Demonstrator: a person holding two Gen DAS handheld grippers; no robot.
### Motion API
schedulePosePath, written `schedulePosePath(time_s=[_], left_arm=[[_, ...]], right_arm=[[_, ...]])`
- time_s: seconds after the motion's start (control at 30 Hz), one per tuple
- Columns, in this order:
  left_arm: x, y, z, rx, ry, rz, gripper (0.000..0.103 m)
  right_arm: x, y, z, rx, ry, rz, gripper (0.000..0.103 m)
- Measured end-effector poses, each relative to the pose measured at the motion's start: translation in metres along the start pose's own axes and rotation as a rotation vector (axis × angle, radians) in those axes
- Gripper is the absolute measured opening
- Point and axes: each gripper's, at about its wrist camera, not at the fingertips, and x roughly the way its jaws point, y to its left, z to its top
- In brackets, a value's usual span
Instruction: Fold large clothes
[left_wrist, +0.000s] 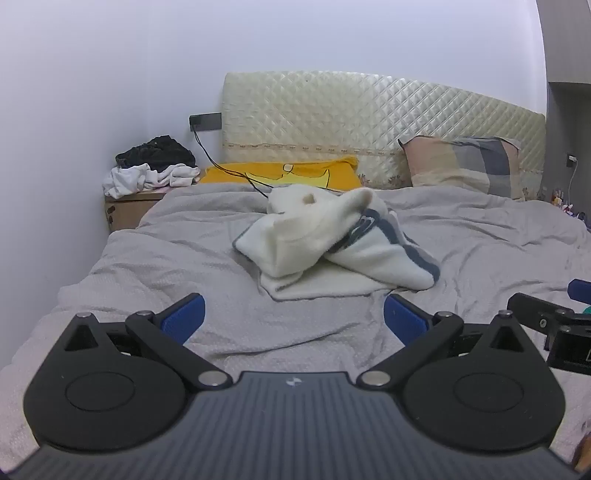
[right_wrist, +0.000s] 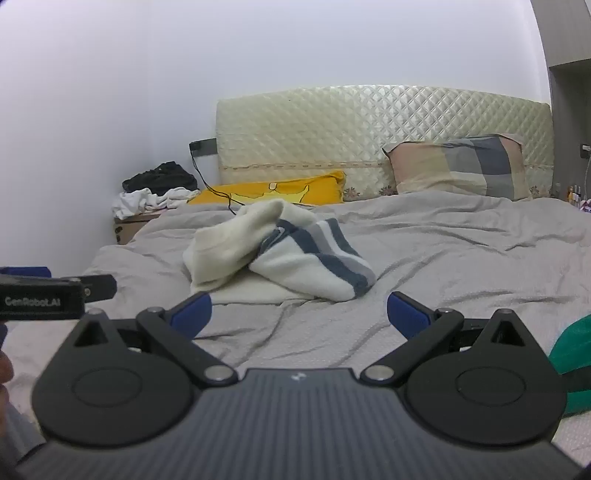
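Left gripper (left_wrist: 293, 317), black linkage with blue pads – jaws spread wide, nothing between them, hovering over the bed. Right gripper (right_wrist: 299, 314), same build – jaws likewise wide apart and empty, just beside the left one. Green fabric item (right_wrist: 572, 365) at the right edge, partly hidden. Grey wrinkled bed cover (left_wrist: 147, 266) beneath both. Cream fleece garment with grey and navy stripes (left_wrist: 325, 243), crumpled in a heap mid-bed, ahead of both grippers and apart from them. Yellow printed pillow (left_wrist: 295, 173) and plaid pillow (left_wrist: 465, 166) at the quilted cream headboard (left_wrist: 369, 118). Wooden nightstand (left_wrist: 122, 210) far left, carrying piled black and white clothes (left_wrist: 151, 170).
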Motion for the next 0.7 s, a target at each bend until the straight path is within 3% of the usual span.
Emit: schedulePosePath(time_s=[0.7], left_arm=[[-0.0007,-0.0001,-0.0005,-0.003,-0.006,-0.001,0.103]], right_arm=[[-0.0039,0.0012,0.0039,0.016,-0.008,-0.008,0.103]])
